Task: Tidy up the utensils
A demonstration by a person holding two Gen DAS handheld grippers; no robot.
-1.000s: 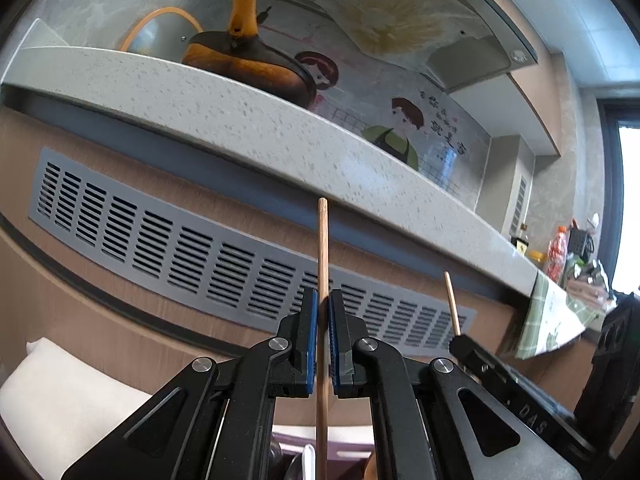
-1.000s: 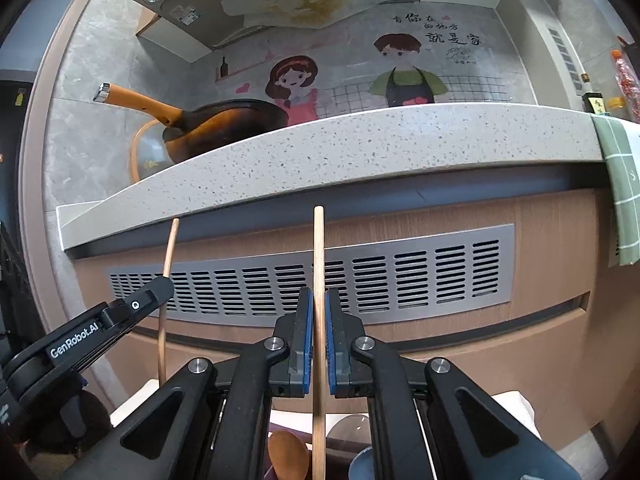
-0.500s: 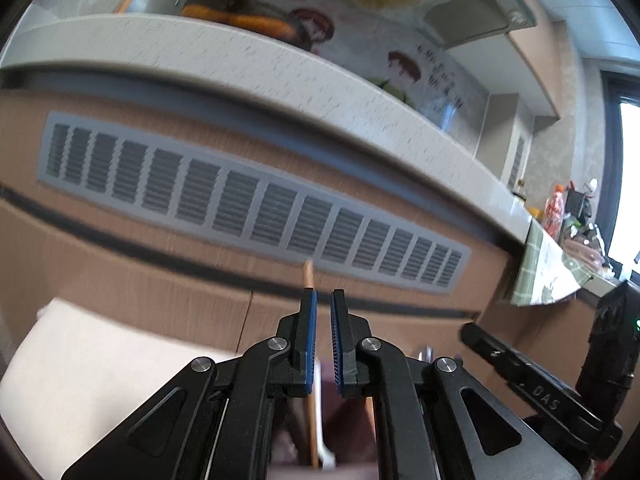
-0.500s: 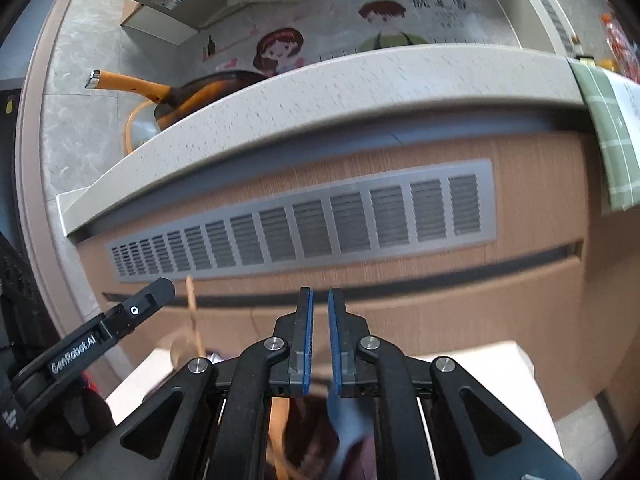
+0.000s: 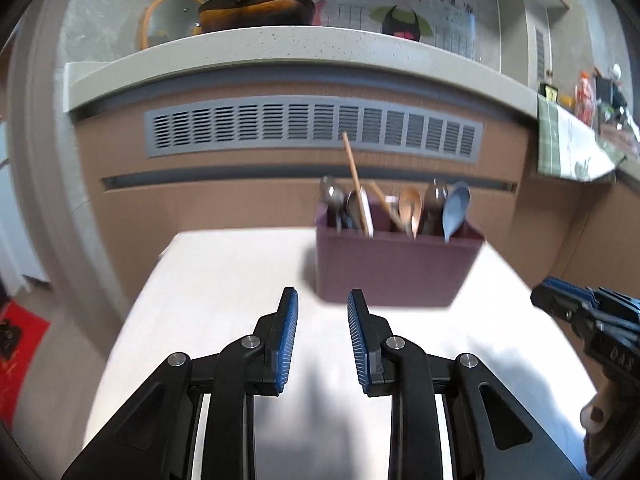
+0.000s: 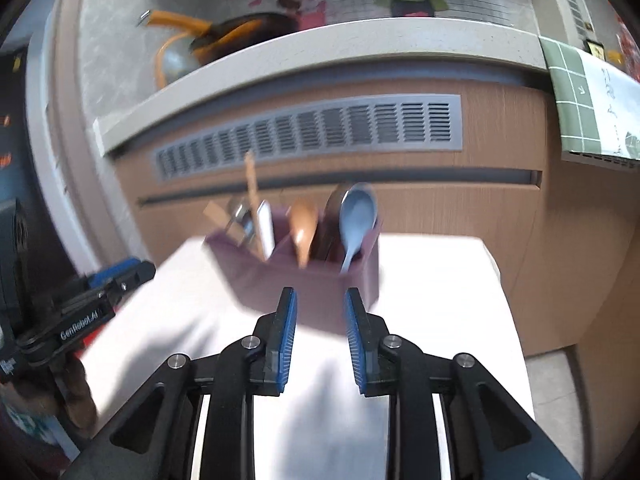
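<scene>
A purple utensil holder (image 5: 394, 268) stands on the white table (image 5: 224, 280). It holds wooden chopsticks (image 5: 354, 184), metal spoons (image 5: 332, 196), a wooden spoon (image 5: 412, 206), a dark spoon (image 5: 434, 200) and a light blue spoon (image 5: 456, 208). My left gripper (image 5: 322, 340) is open and empty, back from the holder. My right gripper (image 6: 320, 336) is open and empty, just in front of the holder (image 6: 304, 276). The blue spoon (image 6: 356, 216) and a chopstick (image 6: 252, 184) stand in it. Each gripper shows at the edge of the other's view.
Behind the table is a wooden cabinet front with a grey vent grille (image 5: 312, 132) under a speckled counter (image 5: 280, 52). A pan with an orange handle (image 5: 256, 8) sits on the counter. A green checked cloth (image 6: 580, 100) hangs at the right.
Both grippers held chopsticks upright a second ago. They lowered them into the holder, opened, and pulled back. The chopsticks now stand in the holder.
</scene>
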